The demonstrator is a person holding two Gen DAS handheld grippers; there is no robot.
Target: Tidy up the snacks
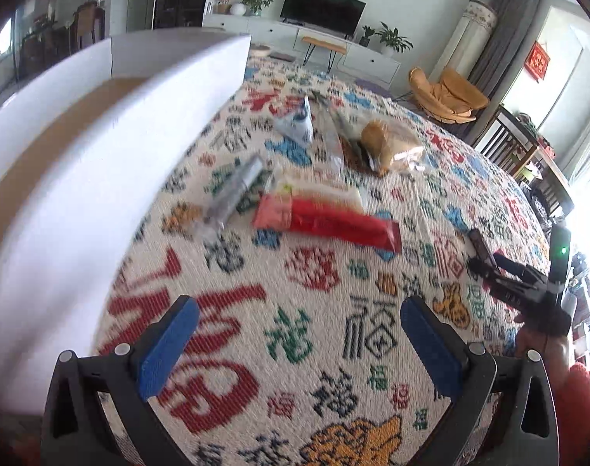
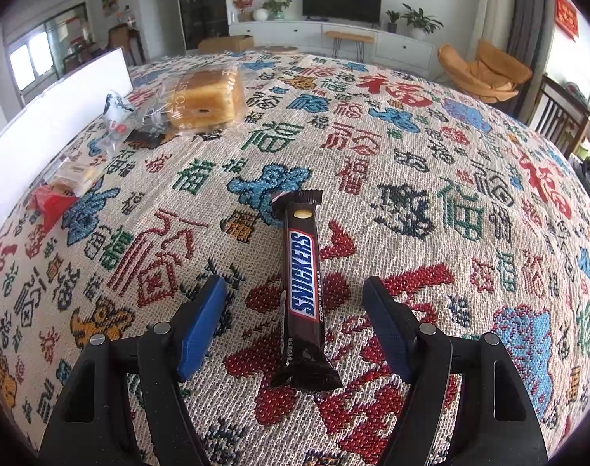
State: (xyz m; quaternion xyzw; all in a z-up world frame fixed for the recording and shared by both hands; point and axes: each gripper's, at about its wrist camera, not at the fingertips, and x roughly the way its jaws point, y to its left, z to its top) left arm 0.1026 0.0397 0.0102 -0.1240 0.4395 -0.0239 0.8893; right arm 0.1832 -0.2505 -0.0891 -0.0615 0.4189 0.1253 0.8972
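On the patterned woven cloth [image 2: 431,202], both claws gape empty: brown Snickers bar [image 2: 301,291], red packet [image 1: 326,221] and wrapped bread [image 2: 207,97] remain outside the white cardboard box [image 1: 81,178].

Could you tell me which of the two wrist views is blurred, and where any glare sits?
Left wrist view: motion-smeared, worst on the white box and red packet; window glare along its right edge. Right wrist view: sharp, the Snickers bar lettering readable, only fisheye bending.
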